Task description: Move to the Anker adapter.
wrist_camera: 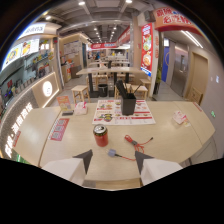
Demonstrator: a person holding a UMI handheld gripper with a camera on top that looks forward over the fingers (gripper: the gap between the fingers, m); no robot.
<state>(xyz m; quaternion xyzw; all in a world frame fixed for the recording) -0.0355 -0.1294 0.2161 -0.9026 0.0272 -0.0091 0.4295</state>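
Gripper view looked out over a pale wooden table (165,135) in a food court. Nearest, the gripper (113,159) had its two white fingers (75,167) spread wide apart, holding nothing, with bare tabletop showing in the gap. Just ahead of the fingers, roughly midway between their dark tips, lay a small grey adapter (112,152) flat on the table; no brand marking could be read on it. A red cable (136,143) ran from it and curled in loops a little beyond the right finger. Beside that, ahead of the left finger, a red drink can (100,135) stood upright. Further back, a printed menu mat (121,112) lay across the middle of the table, and a black holder (128,103) with dark utensils stood on it. To the left were a red leaflet (59,129) and a small upright stand sign (65,102); to the right, a small card (179,117). Beyond the table stood other tables and stools (80,92), a counter, and red signage.
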